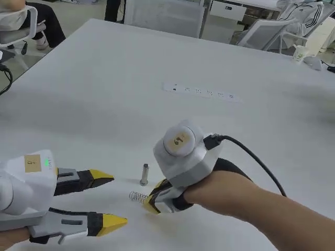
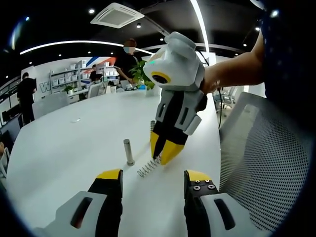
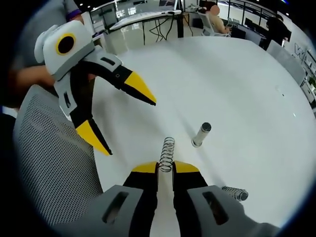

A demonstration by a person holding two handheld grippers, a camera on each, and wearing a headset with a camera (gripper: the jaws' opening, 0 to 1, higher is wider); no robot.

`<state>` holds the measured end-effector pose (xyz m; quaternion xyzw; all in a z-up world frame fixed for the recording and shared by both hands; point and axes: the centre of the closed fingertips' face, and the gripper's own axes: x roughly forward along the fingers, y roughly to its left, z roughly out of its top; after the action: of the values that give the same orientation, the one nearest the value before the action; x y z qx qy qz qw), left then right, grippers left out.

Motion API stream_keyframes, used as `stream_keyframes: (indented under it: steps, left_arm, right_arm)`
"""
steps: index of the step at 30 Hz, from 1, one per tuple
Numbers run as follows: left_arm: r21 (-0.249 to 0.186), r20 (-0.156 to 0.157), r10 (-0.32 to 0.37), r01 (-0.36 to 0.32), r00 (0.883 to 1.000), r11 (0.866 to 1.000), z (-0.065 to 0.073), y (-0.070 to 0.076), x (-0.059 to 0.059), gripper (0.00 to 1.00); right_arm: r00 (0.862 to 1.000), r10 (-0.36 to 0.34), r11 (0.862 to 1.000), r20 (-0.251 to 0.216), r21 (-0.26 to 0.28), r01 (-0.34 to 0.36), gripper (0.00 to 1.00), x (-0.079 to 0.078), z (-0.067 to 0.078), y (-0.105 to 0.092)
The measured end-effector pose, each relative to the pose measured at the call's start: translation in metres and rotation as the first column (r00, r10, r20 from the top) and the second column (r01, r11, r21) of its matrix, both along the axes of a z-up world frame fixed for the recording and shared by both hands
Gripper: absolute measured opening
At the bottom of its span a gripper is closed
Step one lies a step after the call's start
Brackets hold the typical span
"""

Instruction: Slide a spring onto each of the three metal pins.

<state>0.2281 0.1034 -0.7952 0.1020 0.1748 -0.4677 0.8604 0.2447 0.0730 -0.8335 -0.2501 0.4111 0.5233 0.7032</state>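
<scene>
Head view first: we see the right gripper (image 1: 153, 203) low over the white table (image 1: 104, 94), with its jaws clenched on one end of a spring (image 1: 137, 196). The free end of the spring points toward the left gripper (image 1: 107, 200) and is down near the table surface. Just beside the spring, a metal pin (image 1: 144, 174) stands upright on the table; the spring is not on it. The left gripper hovers at the lower left of this view with its yellow-tipped jaws wide apart and nothing between them. It is near the spring but apart from it.

In the right gripper view the spring sticks out forward from between the closed jaws, and the pin stands a little to the right of it and farther away. A second spring (image 3: 235, 193) lies on the table at the lower right of this view; we cannot tell whether a pin is inside it.

A power strip (image 1: 201, 91) lies well apart from them, farther back on the table. In the left gripper view a mesh chair back (image 2: 261, 158) is at the right.
</scene>
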Motion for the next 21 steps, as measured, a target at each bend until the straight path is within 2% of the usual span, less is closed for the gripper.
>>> stream_keyframes:
  steps: [5, 12, 21]
  left_arm:
    - [0.012, 0.001, -0.008, 0.008, 1.0, 1.0, -0.002, 0.001, 0.0, 0.42]
    - [0.027, 0.02, -0.036, 0.036, 0.999, 0.999, -0.001, -0.003, -0.001, 0.35]
    - [0.073, 0.099, -0.103, 0.096, 0.99, 0.993, 0.001, -0.011, -0.006, 0.23]
  right_arm:
    - [0.998, 0.069, 0.998, -0.005, 0.009, -0.069, 0.08, -0.012, 0.012, 0.005]
    - [0.994, 0.11, 0.994, -0.011, 0.01, -0.11, 0.08, -0.023, 0.023, 0.007]
    - [0.99, 0.132, 0.991, -0.048, 0.026, -0.131, 0.08, -0.036, 0.037, 0.012]
